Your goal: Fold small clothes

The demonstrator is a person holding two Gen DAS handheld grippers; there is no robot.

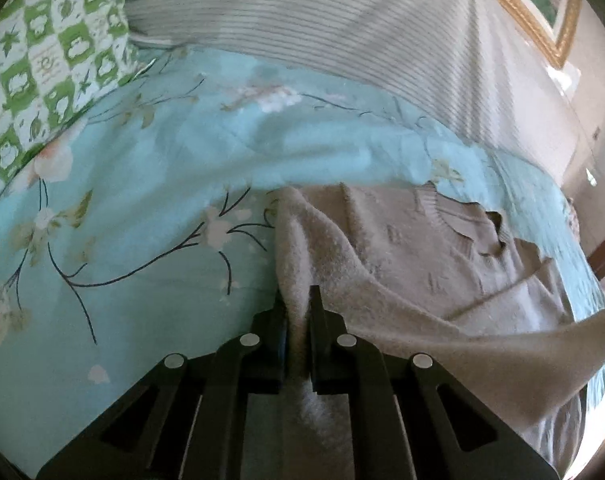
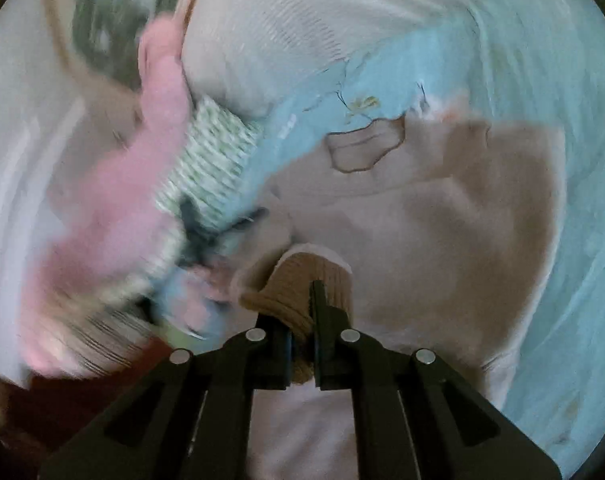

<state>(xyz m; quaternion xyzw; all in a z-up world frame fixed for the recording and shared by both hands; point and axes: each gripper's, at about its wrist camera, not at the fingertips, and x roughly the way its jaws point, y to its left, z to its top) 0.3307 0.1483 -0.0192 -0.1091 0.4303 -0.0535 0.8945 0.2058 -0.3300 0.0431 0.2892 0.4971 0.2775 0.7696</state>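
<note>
A: Background only, quick. Surface?
B: A bed with a light blue floral sheet (image 1: pixel 114 208), branch and blossom print.
A: At its head?
B: A green-and-white checked pillow (image 1: pixel 50 60) top left, touching a grey ribbed headboard (image 1: pixel 302 12).
A: Walls?
B: A pale wall (image 1: pixel 542 104) on the right, with a gilt picture frame (image 1: pixel 530 20) hung on it. Daylight looks bright there.
A: Right wrist view?
B: Blurred. Same blue sheet (image 2: pixel 562 240); the rest I can't tell.

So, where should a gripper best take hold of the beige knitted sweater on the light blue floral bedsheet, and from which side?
Grip the beige knitted sweater at an edge, coming in from outside it: its body lies flat on the bedsheet, and only edges lift.
</note>
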